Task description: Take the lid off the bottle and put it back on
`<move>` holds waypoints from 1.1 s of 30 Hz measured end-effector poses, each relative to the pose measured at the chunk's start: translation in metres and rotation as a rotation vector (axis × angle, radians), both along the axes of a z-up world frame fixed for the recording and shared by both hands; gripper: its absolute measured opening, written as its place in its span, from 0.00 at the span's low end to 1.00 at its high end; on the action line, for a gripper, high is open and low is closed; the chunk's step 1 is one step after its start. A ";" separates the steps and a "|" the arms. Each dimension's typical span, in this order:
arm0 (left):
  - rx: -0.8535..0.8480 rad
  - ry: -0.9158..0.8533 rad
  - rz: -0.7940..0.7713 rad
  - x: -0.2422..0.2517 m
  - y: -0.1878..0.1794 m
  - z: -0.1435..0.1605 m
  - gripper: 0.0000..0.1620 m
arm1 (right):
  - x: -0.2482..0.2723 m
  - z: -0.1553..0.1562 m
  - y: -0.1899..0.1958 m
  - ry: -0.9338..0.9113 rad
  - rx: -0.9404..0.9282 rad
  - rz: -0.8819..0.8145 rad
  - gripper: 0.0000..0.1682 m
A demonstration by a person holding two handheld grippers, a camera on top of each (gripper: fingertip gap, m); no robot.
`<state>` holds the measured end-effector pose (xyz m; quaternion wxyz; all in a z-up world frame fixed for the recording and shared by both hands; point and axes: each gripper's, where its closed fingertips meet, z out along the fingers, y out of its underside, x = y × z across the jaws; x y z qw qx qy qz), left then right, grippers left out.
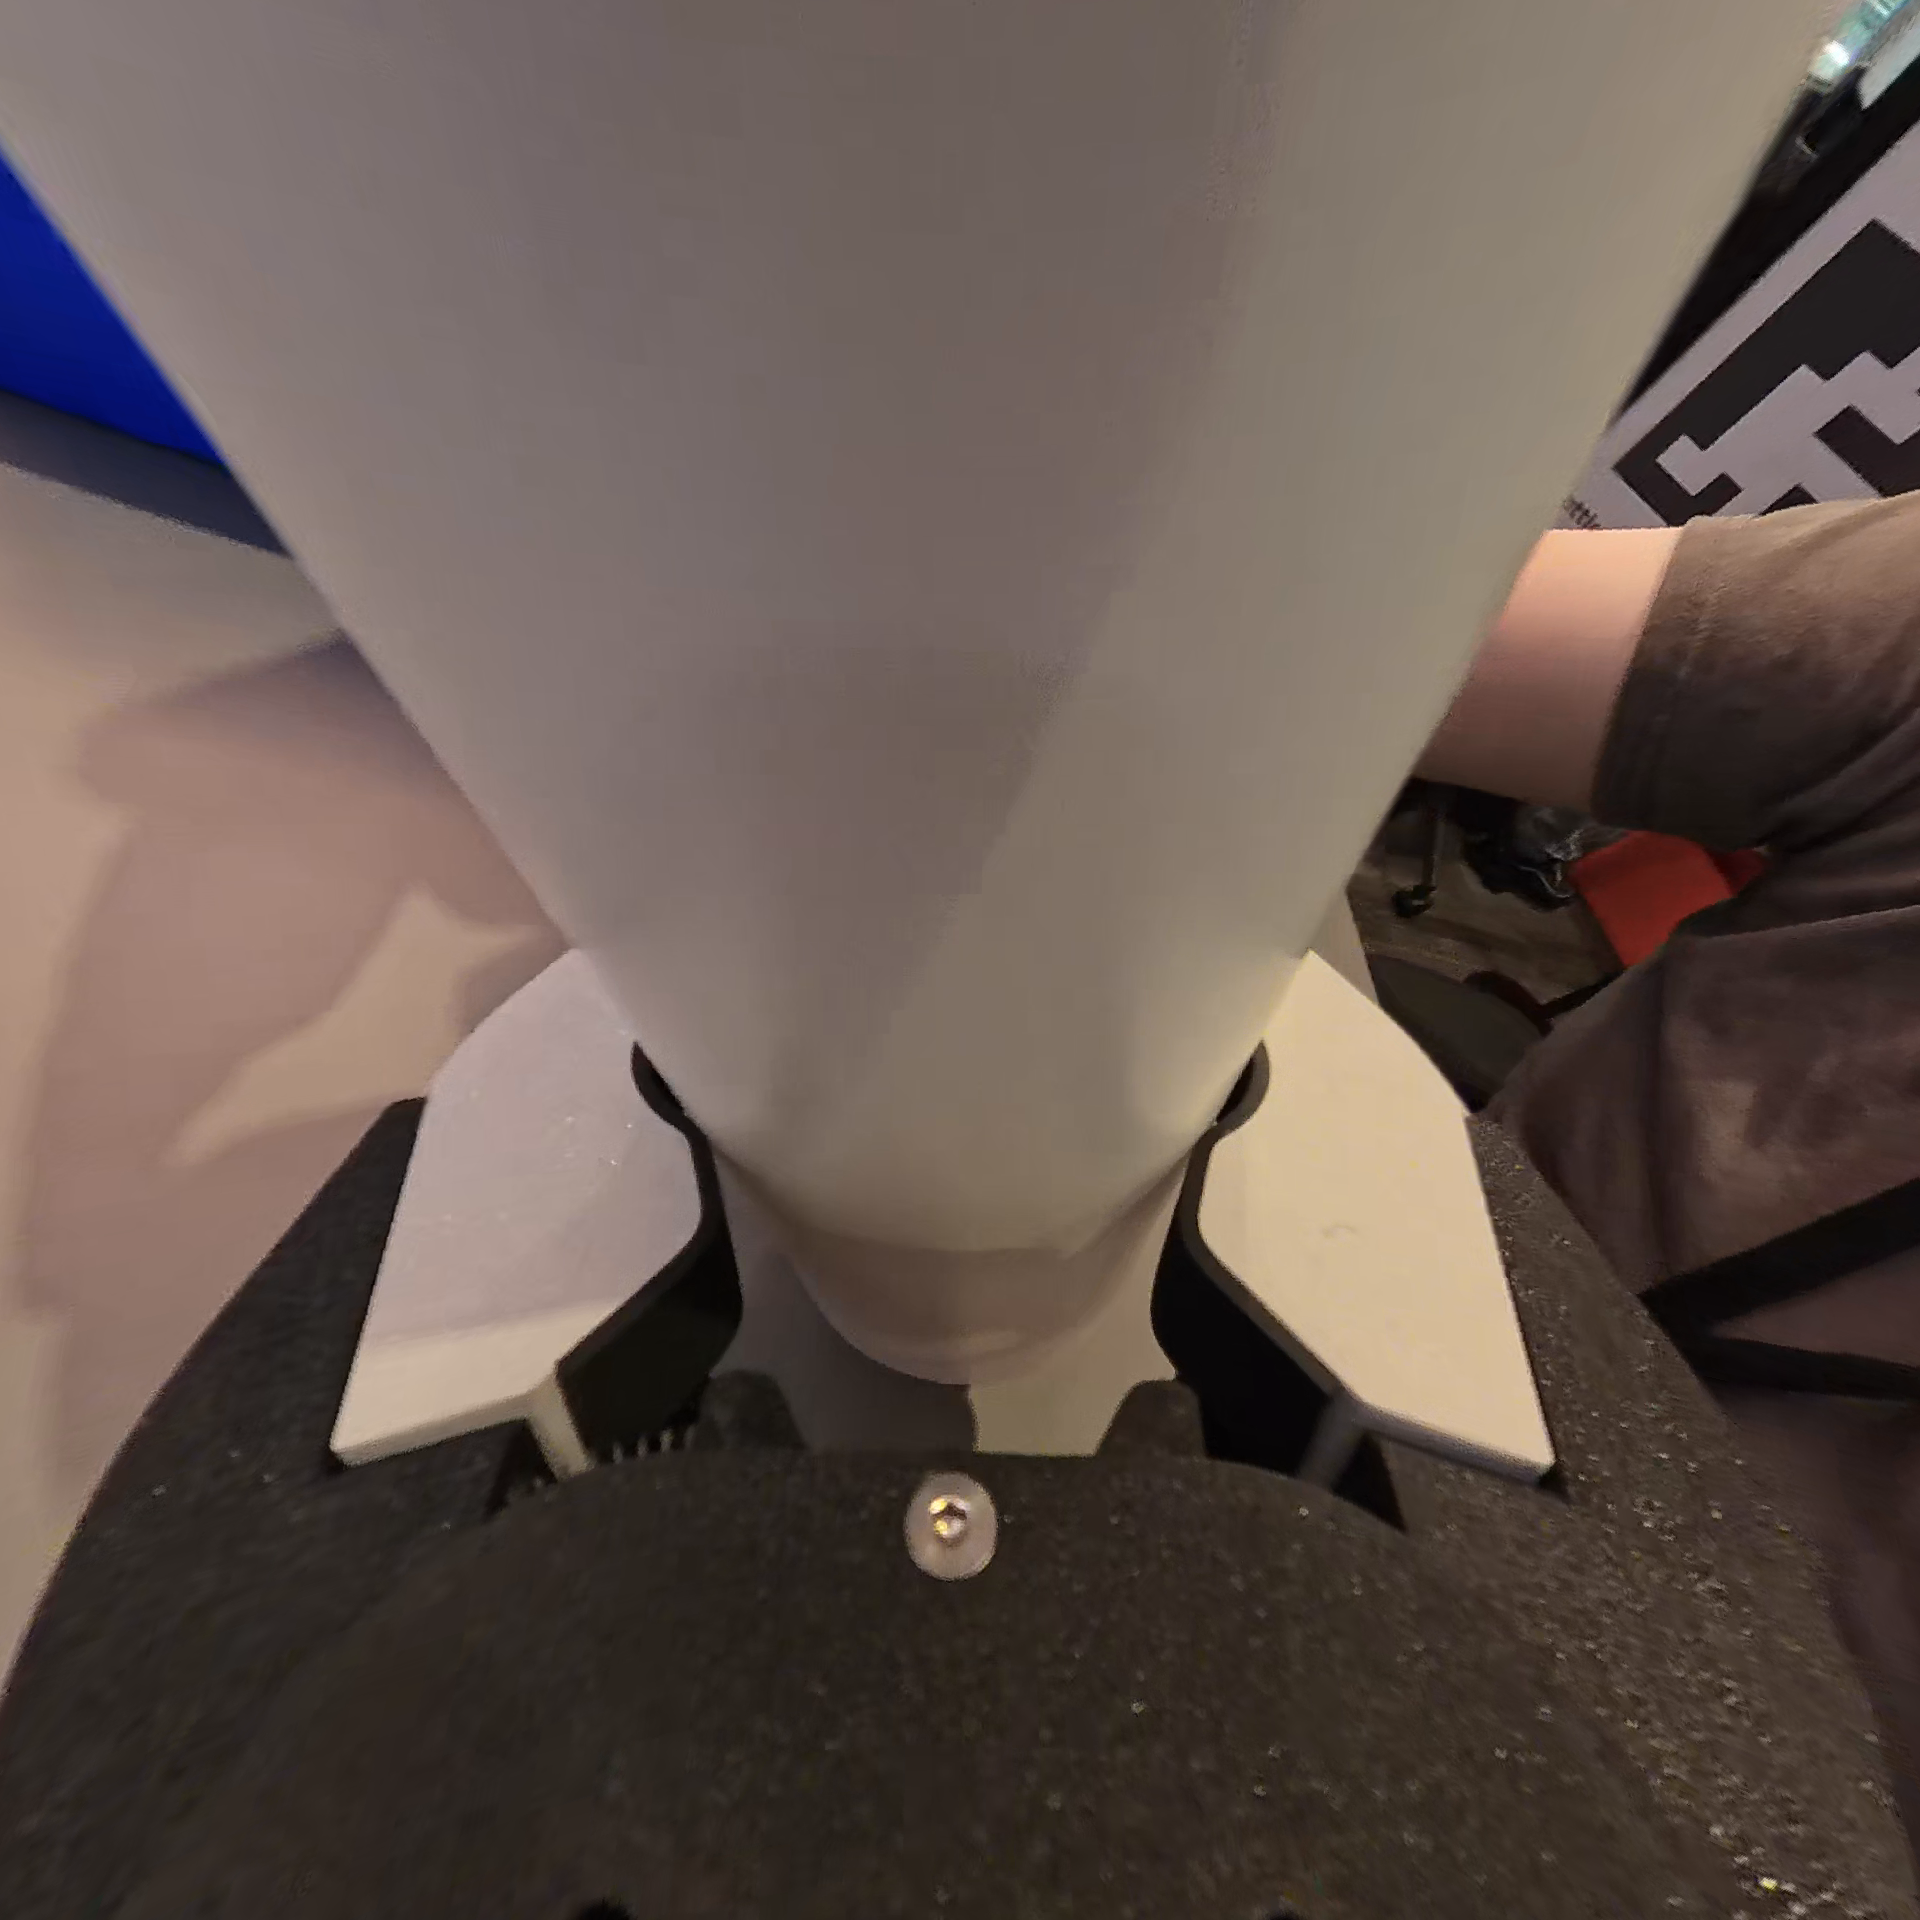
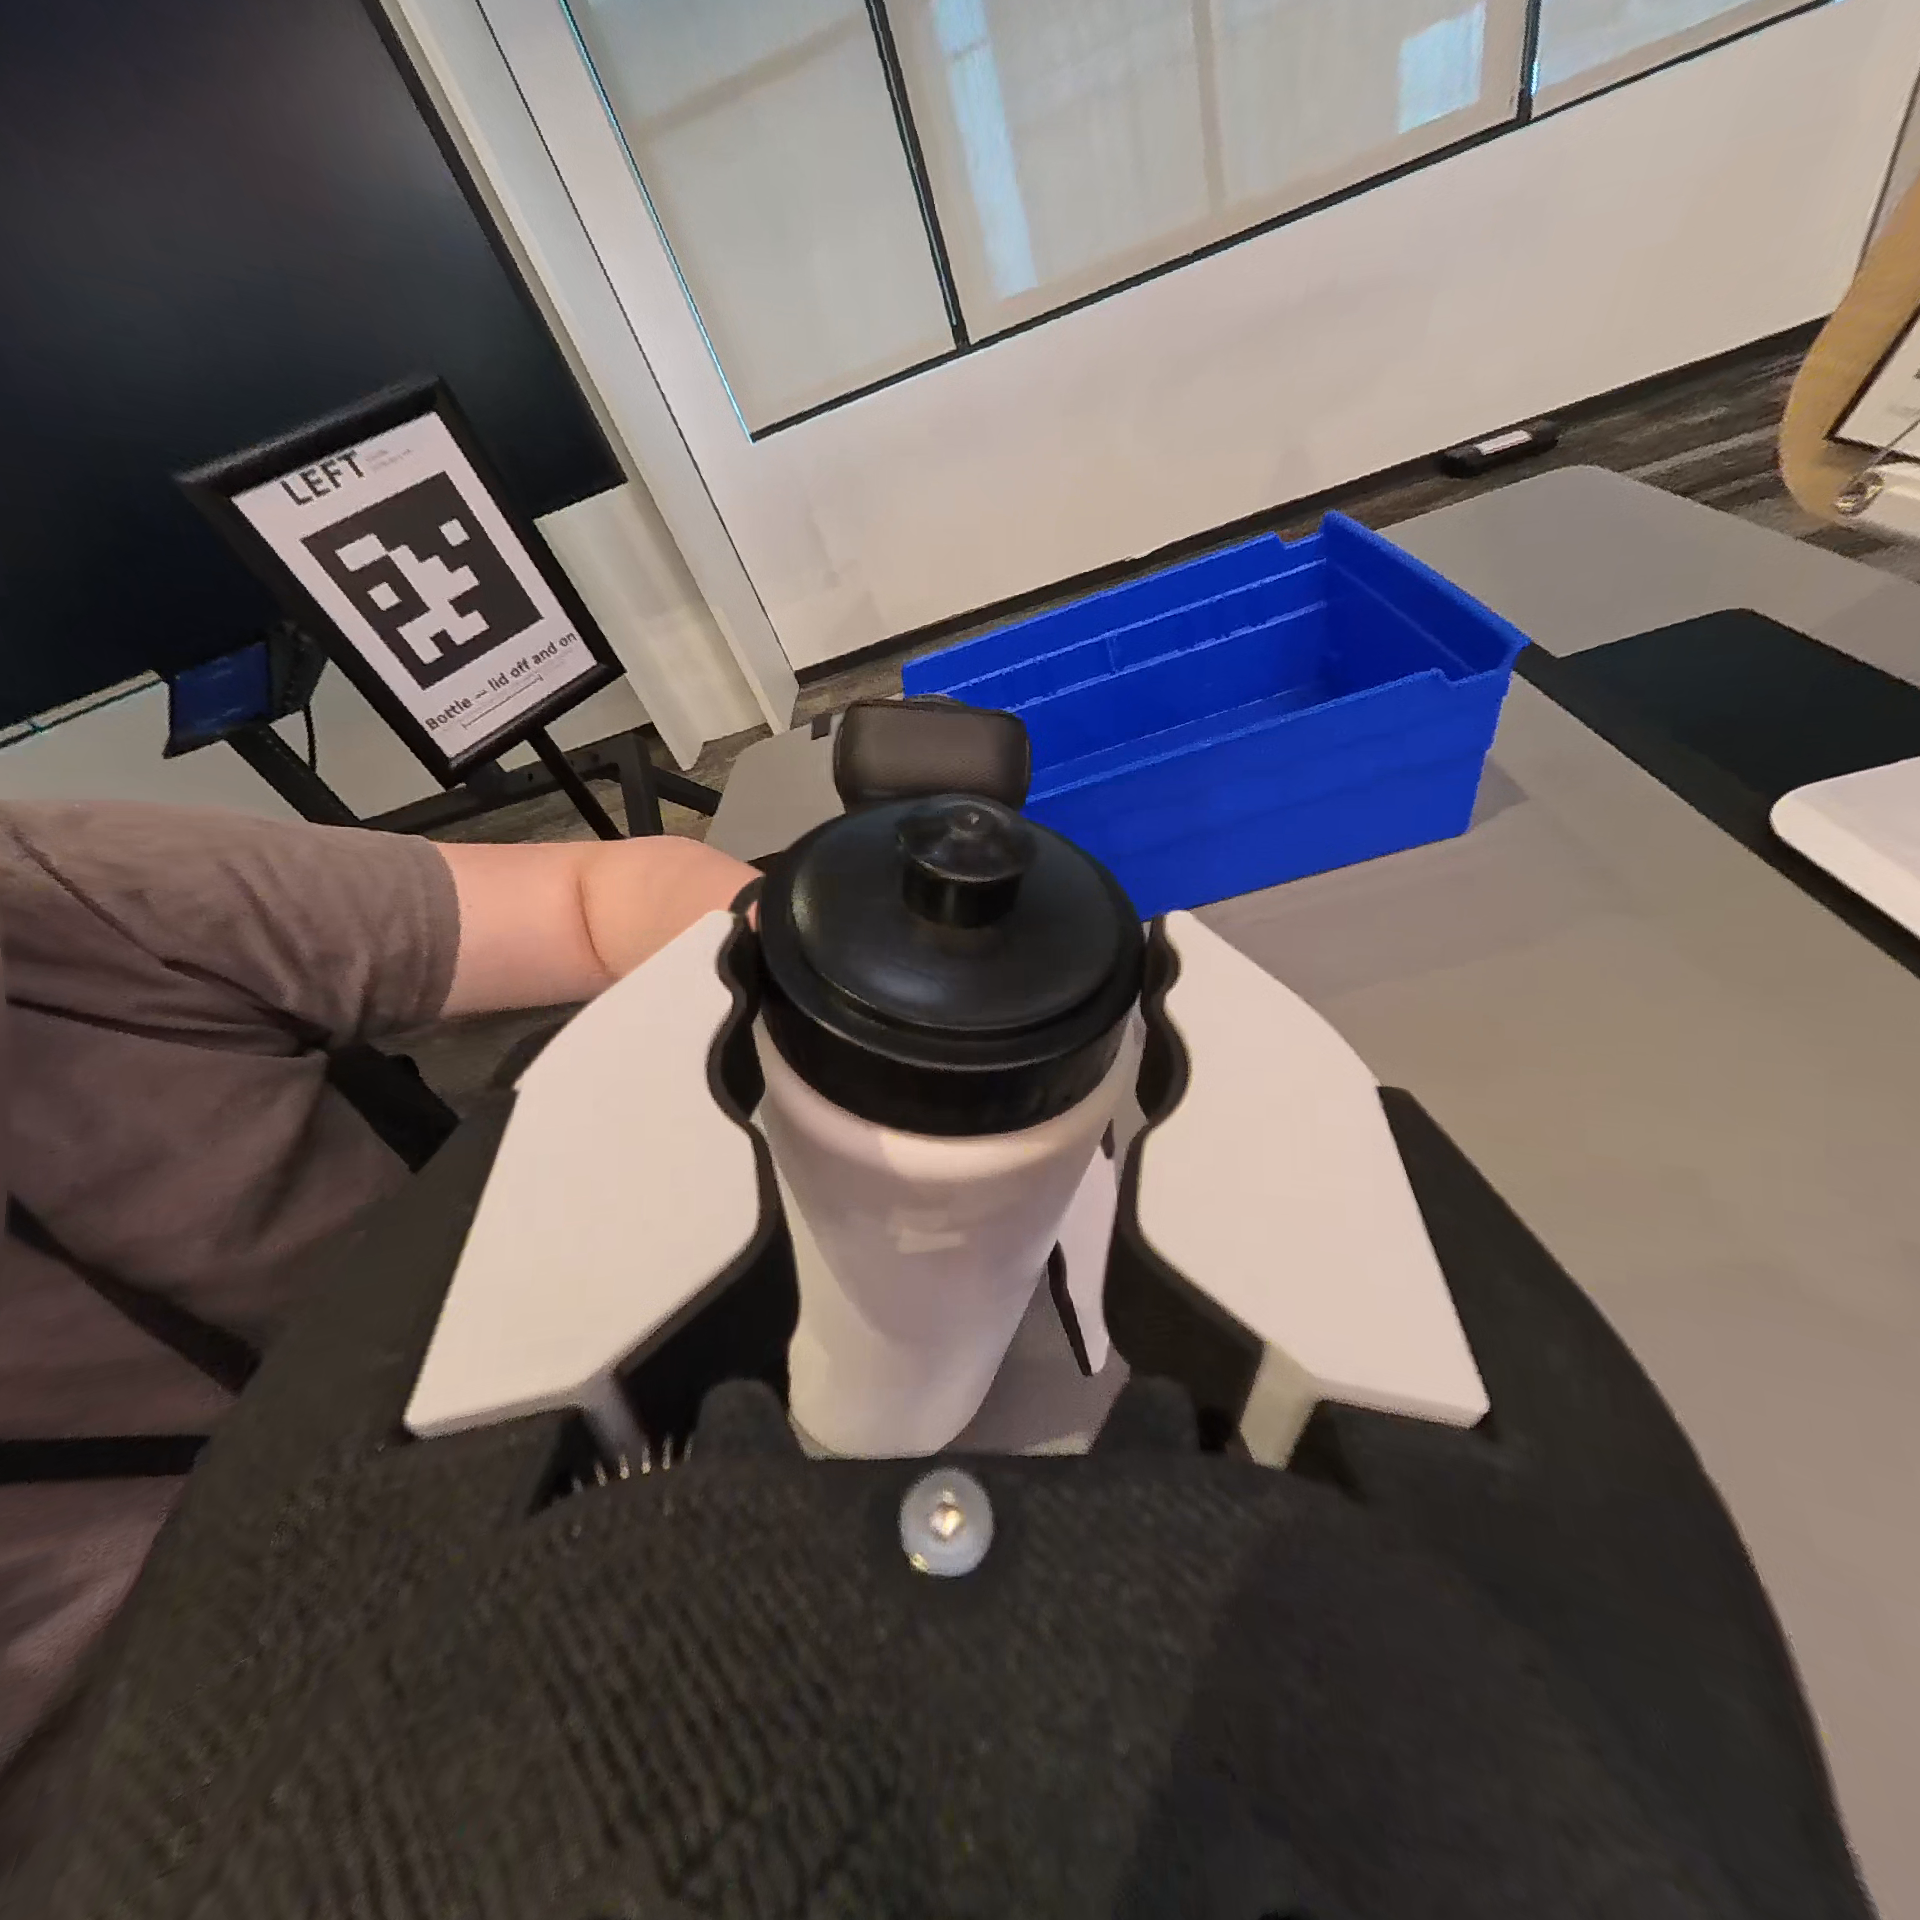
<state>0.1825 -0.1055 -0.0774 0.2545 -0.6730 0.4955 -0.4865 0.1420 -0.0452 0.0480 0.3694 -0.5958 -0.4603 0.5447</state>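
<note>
In the left wrist view, the left gripper [image 1: 951, 1174] is closed around the lower part of the white bottle [image 1: 935, 520], near its base; the dark pads press on both sides of the body, and the bottle rises away from the camera and fills most of the picture. It looks smooth, plain and opaque, with a rounded bottom edge. A grey table [image 1: 156, 831] shows at the left, and a person's arm in a grey sleeve [image 1: 1766, 675] at the right. In the right wrist view, the right gripper [image 2: 940, 997] has its two fingers on both sides of the black lid [image 2: 935, 977], and the wavy pads seem to touch its rim, so I judge it is pinching the lid. The lid sits on the bottle neck and has a small spout on top; whether it is fully screwed down I cannot tell. A blue bin [image 2: 1247, 707] stands behind on the table. I think the step is turning the lid, either loosening or tightening. The next move needs a firm hold below and a rotation of the right gripper around the bottle axis.
</note>
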 end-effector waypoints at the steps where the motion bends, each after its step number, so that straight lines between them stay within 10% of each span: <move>1: 0.005 -0.002 0.002 0.000 0.001 0.000 0.62 | 0.000 0.000 0.000 -0.001 0.001 0.000 0.43; 33: 0.094 -0.055 0.161 -0.004 0.028 0.004 0.73 | 0.003 0.006 0.013 0.026 -0.053 -0.104 0.41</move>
